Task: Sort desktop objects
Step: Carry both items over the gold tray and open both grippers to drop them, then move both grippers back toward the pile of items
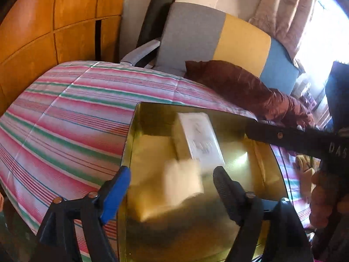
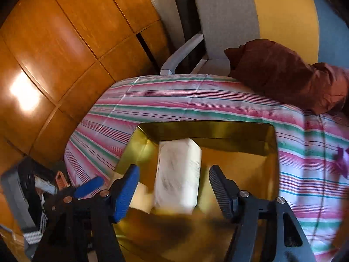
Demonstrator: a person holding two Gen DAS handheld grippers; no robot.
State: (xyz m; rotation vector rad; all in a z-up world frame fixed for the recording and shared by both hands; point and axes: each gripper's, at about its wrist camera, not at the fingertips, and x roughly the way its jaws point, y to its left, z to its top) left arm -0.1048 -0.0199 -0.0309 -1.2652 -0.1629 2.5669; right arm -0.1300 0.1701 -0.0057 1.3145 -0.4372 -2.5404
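One white box (image 2: 177,174) lying lengthwise away

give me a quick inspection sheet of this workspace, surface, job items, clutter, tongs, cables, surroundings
surface: striped cloth covers the table
job's things: gold tin sits open on the cloth; white box and a blurred cream block lie inside it
clutter: brown cloth at the far edge; small purple item on the right, too blurred to name
tongs: left tongs open over the tin, cream block between the jaws, no pad seen pressing it; right tongs open, white box between the jaws, untouched
cables: nothing seen
surroundings: wooden cabinets, a grey, yellow and blue chair, curtain by a bright window
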